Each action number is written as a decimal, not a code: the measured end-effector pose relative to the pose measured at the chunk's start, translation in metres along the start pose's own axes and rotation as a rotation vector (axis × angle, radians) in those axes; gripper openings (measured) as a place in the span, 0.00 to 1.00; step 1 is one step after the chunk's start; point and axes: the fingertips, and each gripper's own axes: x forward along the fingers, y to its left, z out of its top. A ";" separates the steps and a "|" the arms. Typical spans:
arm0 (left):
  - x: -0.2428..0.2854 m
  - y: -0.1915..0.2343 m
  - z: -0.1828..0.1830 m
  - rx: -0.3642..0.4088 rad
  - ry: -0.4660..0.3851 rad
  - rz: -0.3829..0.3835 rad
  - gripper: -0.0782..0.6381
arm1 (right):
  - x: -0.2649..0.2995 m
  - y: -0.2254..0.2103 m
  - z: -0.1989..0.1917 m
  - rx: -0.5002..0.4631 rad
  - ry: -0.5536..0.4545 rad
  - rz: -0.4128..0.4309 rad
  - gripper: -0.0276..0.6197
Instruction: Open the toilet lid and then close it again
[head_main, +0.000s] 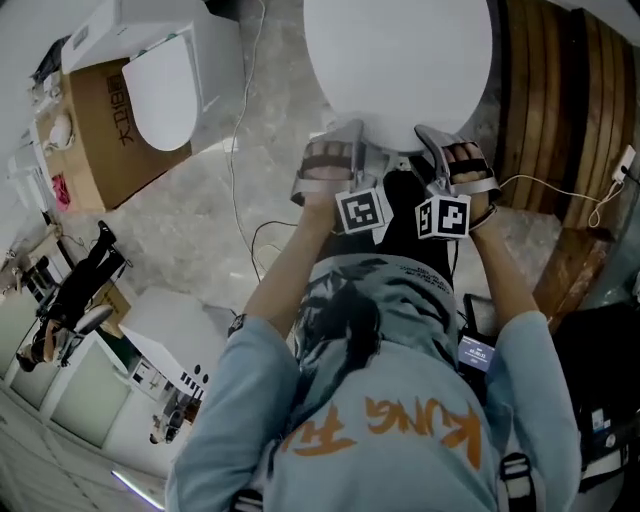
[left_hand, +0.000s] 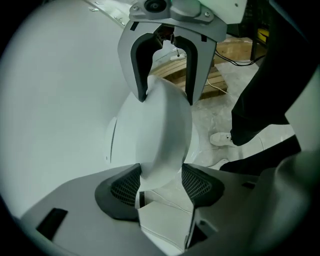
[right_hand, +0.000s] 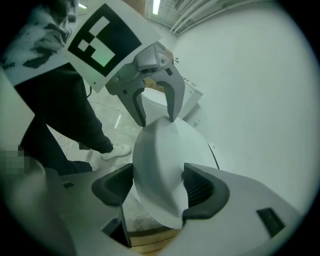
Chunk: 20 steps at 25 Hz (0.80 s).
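Note:
The white toilet lid (head_main: 400, 60) fills the top middle of the head view. Both grippers sit side by side at its near rim. My left gripper (head_main: 347, 133) has the rim between its jaws; in the left gripper view the white rim (left_hand: 162, 135) fills the gap between the two black pads (left_hand: 122, 185). My right gripper (head_main: 432, 137) holds the same rim a little to the right. In the right gripper view the rim (right_hand: 160, 165) touches both pads (right_hand: 202, 187). Each gripper view also shows the other gripper's jaws astride the rim.
Another white toilet (head_main: 160, 85) stands by a cardboard box (head_main: 95, 130) at upper left. Dark wooden slats (head_main: 540, 110) lie to the right, and a thin cable (head_main: 235, 170) runs over the marble floor. The person's dark legs and a white shoe (left_hand: 220, 139) stand close to the toilet.

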 end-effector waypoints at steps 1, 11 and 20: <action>0.008 -0.003 -0.002 0.013 0.011 0.004 0.50 | 0.007 0.004 -0.004 -0.005 0.008 0.005 0.55; 0.083 -0.055 -0.008 -0.066 -0.016 -0.056 0.44 | 0.071 0.062 -0.048 -0.014 0.024 0.089 0.49; 0.141 -0.084 0.005 -0.128 -0.013 -0.014 0.43 | 0.114 0.094 -0.092 -0.053 0.029 0.092 0.44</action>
